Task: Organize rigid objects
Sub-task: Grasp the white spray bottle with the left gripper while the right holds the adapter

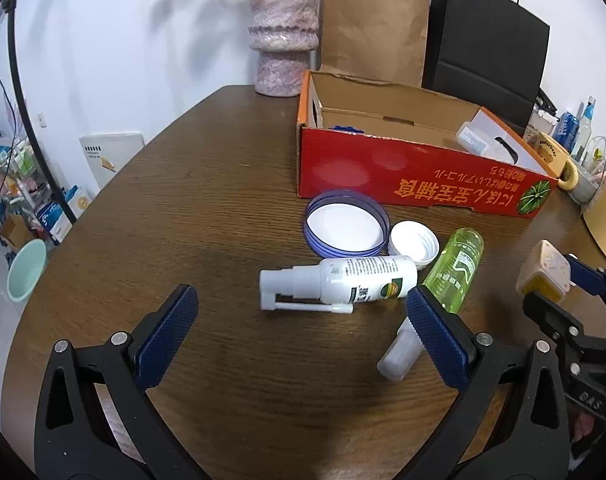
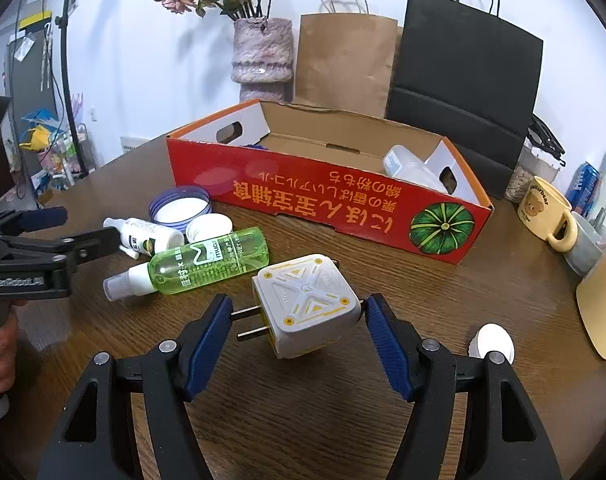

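Right tool [image 2: 299, 326] grips a white and yellow plug adapter [image 2: 307, 304] between its blue pads: the left pad meets the two metal prongs, the right pad presses the adapter's far corner. Adapter looks lifted off the wood surface [image 2: 343, 420], tilted, prongs pointing left. In the left wrist view the same adapter [image 1: 545, 274] shows at the right edge, clamped in the right tool [image 1: 559, 280].

Left tool [image 1: 299, 320] is open, jaws wide apart, nothing between the pads. It hovers low over the surface [image 1: 203, 220], aimed at the cluster of items. White spray bottle [image 1: 343, 282] lies on its side just ahead of the gap, nozzle to the left. Green spray bottle [image 1: 459, 268] lies beside it, its lower end and clear cap [image 1: 397, 354] partly hidden behind the left tool's right pad. Purple-rimmed lid [image 1: 345, 224] and small white cap [image 1: 413, 240] sit open side up just behind the white bottle, touching each other or nearly so.

From the right wrist view the left tool [image 2: 55, 232] comes in from the left edge, tips near the white bottle [image 2: 147, 236]; contact cannot be told. Green bottle [image 2: 199, 262] lies just left of the held adapter, apart from it.

Red cardboard box [image 2: 323, 200] stands behind the cluster, open top, holding a clear plastic container [image 2: 403, 166] at its right end and something blue at the left, mostly hidden. One more white cap [image 2: 493, 342] lies behind the right tool's right finger.
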Action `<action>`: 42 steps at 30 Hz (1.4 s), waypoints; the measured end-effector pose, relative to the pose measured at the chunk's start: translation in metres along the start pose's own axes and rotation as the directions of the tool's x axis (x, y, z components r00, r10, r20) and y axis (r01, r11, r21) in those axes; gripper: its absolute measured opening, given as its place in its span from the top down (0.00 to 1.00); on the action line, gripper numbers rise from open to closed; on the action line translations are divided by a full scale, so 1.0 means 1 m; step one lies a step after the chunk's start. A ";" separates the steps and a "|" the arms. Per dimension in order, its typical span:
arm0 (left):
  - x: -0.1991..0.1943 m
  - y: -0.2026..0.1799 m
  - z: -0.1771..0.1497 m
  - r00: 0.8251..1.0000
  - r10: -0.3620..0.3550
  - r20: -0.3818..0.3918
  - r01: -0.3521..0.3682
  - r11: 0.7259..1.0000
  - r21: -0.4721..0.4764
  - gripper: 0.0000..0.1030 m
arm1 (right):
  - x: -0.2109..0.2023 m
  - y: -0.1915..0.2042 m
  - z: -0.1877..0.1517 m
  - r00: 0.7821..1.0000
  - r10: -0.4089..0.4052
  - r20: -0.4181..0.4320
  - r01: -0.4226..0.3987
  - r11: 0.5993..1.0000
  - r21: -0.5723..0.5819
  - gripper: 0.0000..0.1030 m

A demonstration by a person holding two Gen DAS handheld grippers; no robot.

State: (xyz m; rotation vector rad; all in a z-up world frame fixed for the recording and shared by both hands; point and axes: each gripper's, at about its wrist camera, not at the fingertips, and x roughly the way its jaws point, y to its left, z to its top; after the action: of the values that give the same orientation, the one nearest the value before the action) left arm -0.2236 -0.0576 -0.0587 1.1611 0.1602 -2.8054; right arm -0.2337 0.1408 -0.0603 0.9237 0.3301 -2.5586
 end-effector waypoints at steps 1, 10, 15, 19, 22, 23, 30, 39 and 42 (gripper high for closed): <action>0.003 -0.002 0.001 1.000 0.000 -0.008 0.000 1.000 0.001 0.00 | 0.000 -0.001 0.000 1.000 -0.001 0.002 0.001 1.000 0.006 0.29; 0.017 -0.015 0.008 0.999 -0.022 -0.039 0.022 1.000 -0.002 0.00 | -0.002 -0.009 0.001 1.000 -0.015 0.009 0.015 0.999 0.048 0.29; 0.024 -0.023 0.010 0.999 0.014 -0.051 -0.014 1.000 0.007 0.00 | -0.001 -0.013 0.001 1.000 -0.023 0.008 0.022 0.998 0.065 0.29; 0.029 -0.021 0.010 0.998 0.027 -0.064 -0.027 1.000 -0.002 0.00 | -0.001 -0.014 0.001 1.000 -0.026 0.006 0.025 0.997 0.073 0.29; 0.031 -0.020 0.010 0.997 0.028 -0.068 -0.029 0.999 -0.013 0.00 | 0.000 -0.015 0.001 1.000 -0.029 0.002 0.029 0.997 0.076 0.29; 0.032 -0.020 0.010 0.997 0.031 -0.072 -0.032 0.999 -0.013 0.00 | 0.000 -0.015 0.001 1.000 -0.030 0.001 0.030 0.997 0.078 0.29; 0.041 -0.018 0.010 0.995 0.022 -0.101 -0.026 0.999 -0.032 0.00 | 0.002 -0.021 0.000 0.999 -0.039 -0.014 0.040 0.994 0.103 0.29; 0.046 -0.014 0.009 0.992 0.001 -0.126 -0.007 0.999 -0.051 0.02 | 0.003 -0.021 0.001 0.999 -0.044 -0.020 0.046 0.993 0.106 0.29; 0.045 -0.014 0.008 0.992 0.002 -0.123 -0.008 0.999 -0.052 0.05 | 0.002 -0.021 0.000 0.999 -0.048 -0.019 0.050 0.993 0.108 0.29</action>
State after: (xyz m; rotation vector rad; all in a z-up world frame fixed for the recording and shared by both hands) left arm -0.2626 -0.0476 -0.0836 1.3207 0.2387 -2.7080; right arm -0.2450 0.1590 -0.0599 0.9873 0.2223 -2.6374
